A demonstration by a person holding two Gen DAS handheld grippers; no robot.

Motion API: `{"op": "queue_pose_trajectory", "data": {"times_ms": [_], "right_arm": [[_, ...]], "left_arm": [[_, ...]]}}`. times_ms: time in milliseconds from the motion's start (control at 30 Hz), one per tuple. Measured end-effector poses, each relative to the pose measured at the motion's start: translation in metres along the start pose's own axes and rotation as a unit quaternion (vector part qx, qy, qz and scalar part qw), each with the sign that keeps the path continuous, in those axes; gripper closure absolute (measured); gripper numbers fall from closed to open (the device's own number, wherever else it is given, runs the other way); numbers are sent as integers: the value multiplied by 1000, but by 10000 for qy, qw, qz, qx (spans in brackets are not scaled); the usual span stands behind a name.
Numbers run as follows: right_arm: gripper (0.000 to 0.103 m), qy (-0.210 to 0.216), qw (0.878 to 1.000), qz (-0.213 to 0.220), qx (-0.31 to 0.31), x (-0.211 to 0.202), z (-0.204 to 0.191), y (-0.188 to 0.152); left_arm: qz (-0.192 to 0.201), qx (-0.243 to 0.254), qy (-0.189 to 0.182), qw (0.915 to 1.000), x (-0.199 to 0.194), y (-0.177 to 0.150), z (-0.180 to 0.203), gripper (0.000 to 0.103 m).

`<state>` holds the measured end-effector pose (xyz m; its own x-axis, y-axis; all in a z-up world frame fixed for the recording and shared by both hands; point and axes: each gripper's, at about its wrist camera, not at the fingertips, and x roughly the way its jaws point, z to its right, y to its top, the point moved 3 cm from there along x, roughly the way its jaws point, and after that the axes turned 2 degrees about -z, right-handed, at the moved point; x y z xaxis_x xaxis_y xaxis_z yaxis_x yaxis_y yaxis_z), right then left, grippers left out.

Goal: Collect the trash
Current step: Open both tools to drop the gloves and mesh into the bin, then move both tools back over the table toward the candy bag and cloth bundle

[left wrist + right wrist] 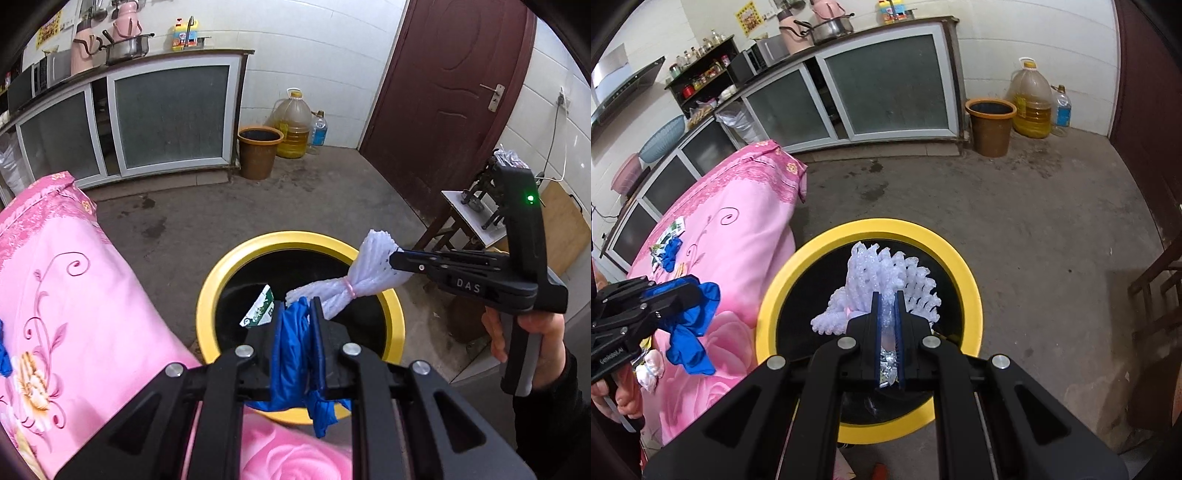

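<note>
A yellow-rimmed bin (221,280) with a black liner stands on the floor beside the pink-covered table (74,295). My left gripper (295,306) is shut on a blue glove (291,350) at the bin's near rim; a green-and-white wrapper (260,308) shows just beyond its left finger. My right gripper (886,295) is shut on a white foam net (882,266) and holds it above the bin (964,280). It also shows in the left wrist view (393,260) with the foam net (354,277). The left gripper (701,291) with the glove (690,328) shows over the table edge.
More trash lies on the pink cloth (738,236): another blue glove (670,251), wrappers (676,226) and a white wad (650,369). A brown bucket (258,151), an oil jug (293,125) and a bottle (318,129) stand by the far wall. A stool (465,218) stands by the door.
</note>
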<state>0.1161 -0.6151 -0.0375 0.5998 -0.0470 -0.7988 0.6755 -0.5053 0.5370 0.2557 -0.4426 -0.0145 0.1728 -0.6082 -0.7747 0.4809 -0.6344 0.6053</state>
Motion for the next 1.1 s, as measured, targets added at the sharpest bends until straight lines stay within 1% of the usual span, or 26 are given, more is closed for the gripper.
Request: {"op": "queue_pose_trajectory", "data": {"times_ms": [100,133,167,200,233,267,300,333,367,400,433,533,567,633,700,767,800,967,1000,1067,1100], "right_arm": [[96,-31,10000,-47,79,6,5,1],[96,-45,9999,-59,97,8,7,1],[95,-81,9999,-70,108,10,9,2],[95,-224,9997,-50,101,12,10,2],[94,-336,9994,-31,104,13,11,3],[93,-397,9991,-39,123,15,13,3],[90,-407,9990,-52,179,17,15,3],[82,-414,9989,-58,225,18,17,3],[75,-444,9987,-64,236,19,19,3],[55,-485,9985,-59,252,19,21,3],[44,-499,9983,-30,283,18,23,2],[45,-481,9983,-43,333,17,25,-1],[45,-464,9983,-24,351,16,24,-3],[45,-411,9985,-2,349,11,20,-7],[45,-246,9991,49,333,7,15,-10],[45,-36,9995,81,289,2,7,-12],[45,138,9996,137,210,-3,-1,-15],[45,527,9979,267,-279,-17,-46,-21],[45,592,9972,281,-358,-18,-54,-19],[45,803,9946,310,-578,-22,-77,-20],[45,893,9930,329,-703,-25,-89,-20]], "left_arm": [[-50,1,56,10000,14,5,4,90],[-57,-21,37,10000,17,6,5,89],[-38,-45,67,10000,19,7,6,86],[-21,-82,79,9999,19,8,6,74],[27,-166,44,9998,20,10,6,55],[81,-214,60,9997,18,9,6,43],[211,-290,132,9993,13,9,5,24],[288,-321,155,9989,10,9,4,15],[370,-377,156,9985,6,9,2,13],[394,-414,144,9983,4,9,2,11],[421,-473,143,9979,2,8,0,9],[501,-695,325,9958,-6,2,-11,8],[529,-802,336,9948,-10,0,-15,8],[594,-1061,239,9923,-23,-7,-22,8],[716,-1167,188,9904,-39,-13,-27,8],[877,-1152,235,9892,-60,-22,-33,8],[970,-1104,282,9887,-75,-31,-36,8],[1200,-969,284,9876,-128,-66,-55,8],[1238,-954,330,9872,-139,-74,-59,8],[1342,-900,550,9853,-170,-99,-72,8],[1381,-882,620,9845,-179,-106,-74,8]]}}
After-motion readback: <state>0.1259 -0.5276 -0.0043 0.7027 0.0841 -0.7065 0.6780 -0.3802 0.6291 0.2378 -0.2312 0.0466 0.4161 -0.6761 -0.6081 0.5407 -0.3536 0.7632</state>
